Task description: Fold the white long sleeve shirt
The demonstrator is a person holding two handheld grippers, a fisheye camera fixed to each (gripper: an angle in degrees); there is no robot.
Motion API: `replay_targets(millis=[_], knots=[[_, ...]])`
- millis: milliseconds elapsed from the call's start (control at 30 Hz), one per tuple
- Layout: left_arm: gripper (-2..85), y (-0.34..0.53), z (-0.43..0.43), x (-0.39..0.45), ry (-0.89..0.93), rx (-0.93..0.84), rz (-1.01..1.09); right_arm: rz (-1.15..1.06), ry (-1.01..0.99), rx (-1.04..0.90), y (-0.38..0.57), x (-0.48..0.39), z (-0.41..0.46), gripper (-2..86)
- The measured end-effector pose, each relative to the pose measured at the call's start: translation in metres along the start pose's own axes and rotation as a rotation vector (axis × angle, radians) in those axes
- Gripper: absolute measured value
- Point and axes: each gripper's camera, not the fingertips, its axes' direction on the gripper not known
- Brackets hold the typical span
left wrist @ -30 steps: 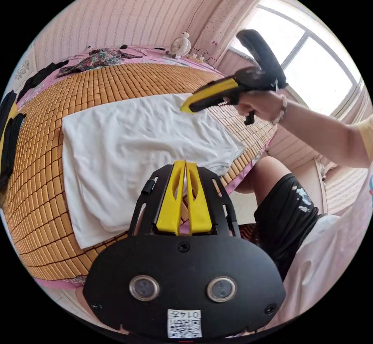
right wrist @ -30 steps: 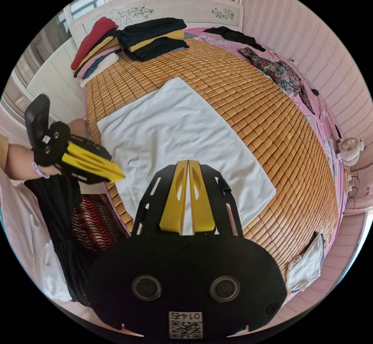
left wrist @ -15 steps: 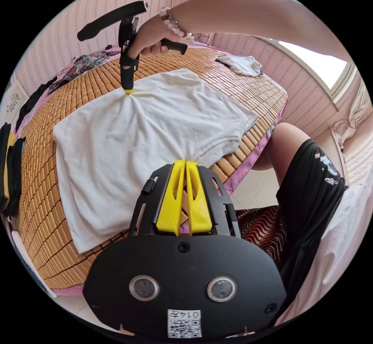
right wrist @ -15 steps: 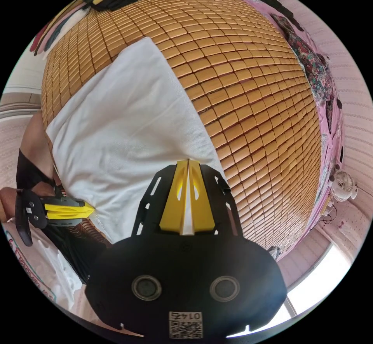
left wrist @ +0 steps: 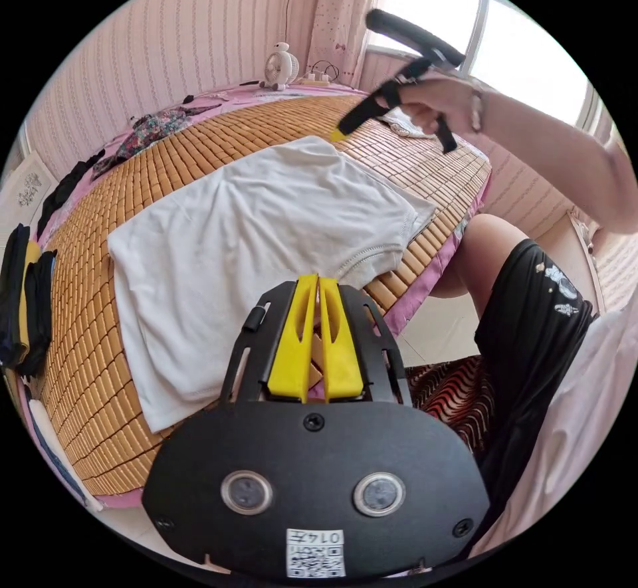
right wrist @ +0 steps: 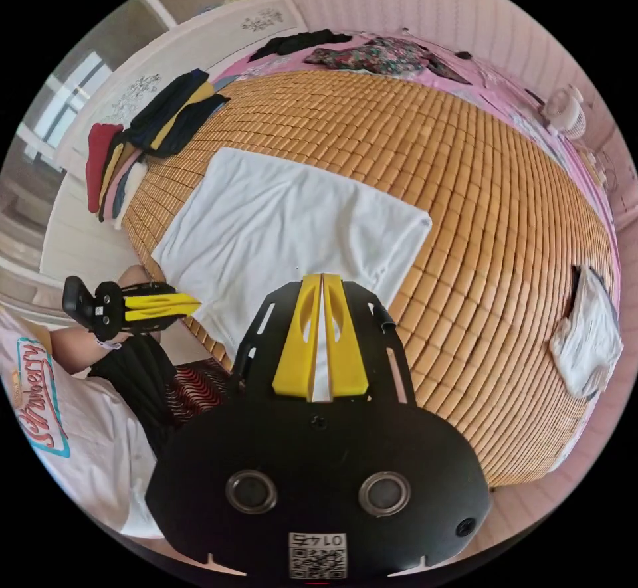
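White long sleeve shirt [left wrist: 252,242] spread flat as a folded rectangle on the bamboo mat [left wrist: 86,322] covering the bed, near the edge closest to the person. Left tongs [left wrist: 318,280] pressed together, tips over the near hem of the shirt, gripping nothing. In the right gripper view, same left tongs [right wrist: 193,303] seen from the side, jaws together, tip just at the shirt's corner by the mat edge. Right tongs [right wrist: 322,278] likewise together and empty, held above the shirt [right wrist: 279,229]; in the left gripper view, right tongs [left wrist: 340,134] held in a hand [left wrist: 432,99], yellow tip close to the far corner of the shirt, contact not clear. Stack of folded clothes [right wrist: 143,136] at the head of the bed, well apart from the shirt. Floral garment [right wrist: 379,56] near the far wall, small white fan [left wrist: 277,66] beside the window, crumpled white cloth [right wrist: 588,339] on the mat's far side.
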Motion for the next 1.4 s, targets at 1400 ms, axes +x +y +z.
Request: replay_targets(millis=[1400], knots=[[2.7, -0.023, -0.012, 0.167, 0.261, -0.101, 0.582, 0.781, -0.458, 0.627, 0.283, 0.212, -0.084, 3.7]])
